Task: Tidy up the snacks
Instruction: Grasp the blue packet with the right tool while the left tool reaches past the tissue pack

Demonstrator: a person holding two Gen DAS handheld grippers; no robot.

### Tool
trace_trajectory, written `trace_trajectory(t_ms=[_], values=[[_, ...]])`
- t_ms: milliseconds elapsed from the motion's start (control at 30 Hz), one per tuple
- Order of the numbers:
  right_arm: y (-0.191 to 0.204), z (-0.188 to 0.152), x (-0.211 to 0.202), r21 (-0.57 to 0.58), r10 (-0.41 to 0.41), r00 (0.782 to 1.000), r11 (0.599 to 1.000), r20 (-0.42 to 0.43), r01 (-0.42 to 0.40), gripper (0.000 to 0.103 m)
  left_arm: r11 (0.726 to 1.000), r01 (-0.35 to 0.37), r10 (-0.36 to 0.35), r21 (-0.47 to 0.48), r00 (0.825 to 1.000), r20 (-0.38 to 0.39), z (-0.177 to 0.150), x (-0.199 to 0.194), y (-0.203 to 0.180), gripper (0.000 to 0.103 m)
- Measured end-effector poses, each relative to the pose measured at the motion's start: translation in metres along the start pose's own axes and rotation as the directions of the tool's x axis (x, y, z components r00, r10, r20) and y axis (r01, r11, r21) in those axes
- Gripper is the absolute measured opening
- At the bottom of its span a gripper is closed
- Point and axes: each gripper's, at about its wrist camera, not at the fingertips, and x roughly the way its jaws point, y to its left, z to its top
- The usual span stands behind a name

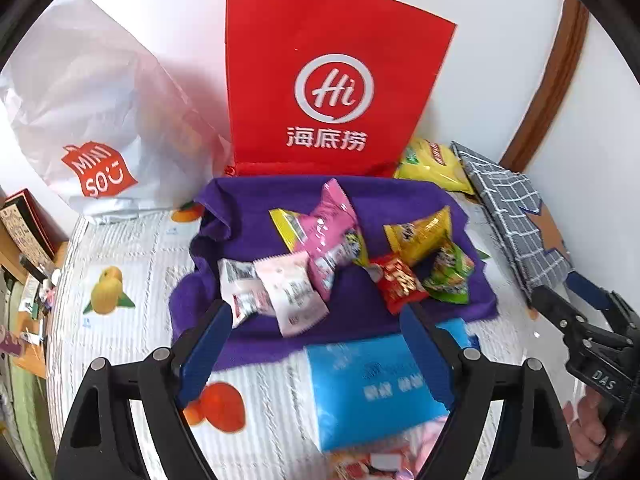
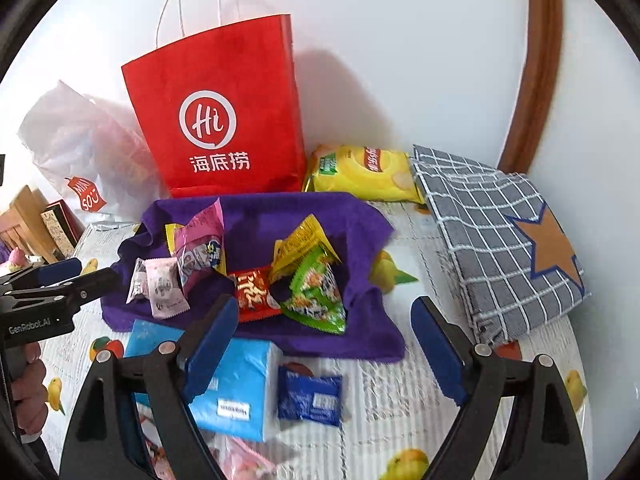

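1. Both tools, the left gripper (image 1: 316, 334) and the right gripper (image 2: 324, 332), stood wide open and held nothing.
2. The snack packets (image 2: 248, 272) lay piled on the purple cloth (image 2: 360, 224) (a blue packet (image 2: 310, 400) apart).
3. Next step, probably: gather the cloth or fetch the stray packet.

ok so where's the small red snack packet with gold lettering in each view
Left wrist view: the small red snack packet with gold lettering lies right of centre on the purple cloth.
Right wrist view: the packet lies centre-left, on the cloth's near part.
Shared landmark: the red paper bag standing behind the cloth.
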Motion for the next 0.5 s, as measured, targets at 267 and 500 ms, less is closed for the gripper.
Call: trace_trajectory(t_ms=[267, 500], values=[[-0.018, -0.024, -0.013, 0.006, -0.040, 0.999, 0.999, -0.022, 0.040, 0.086, 1.000, -0.005, 0.003, 0.029, 0.999, 0.036, -0.016, -0.020, -0.009, 0.085], [-0.031, -0.047, -0.007, 0.020, -0.014, 0.998, 1.000, -0.056, 0.015, 0.077, 0.998, 0.026, -0.029, 0.052, 0.998, 0.048, -0.023, -0.024, -0.012, 0.084]])
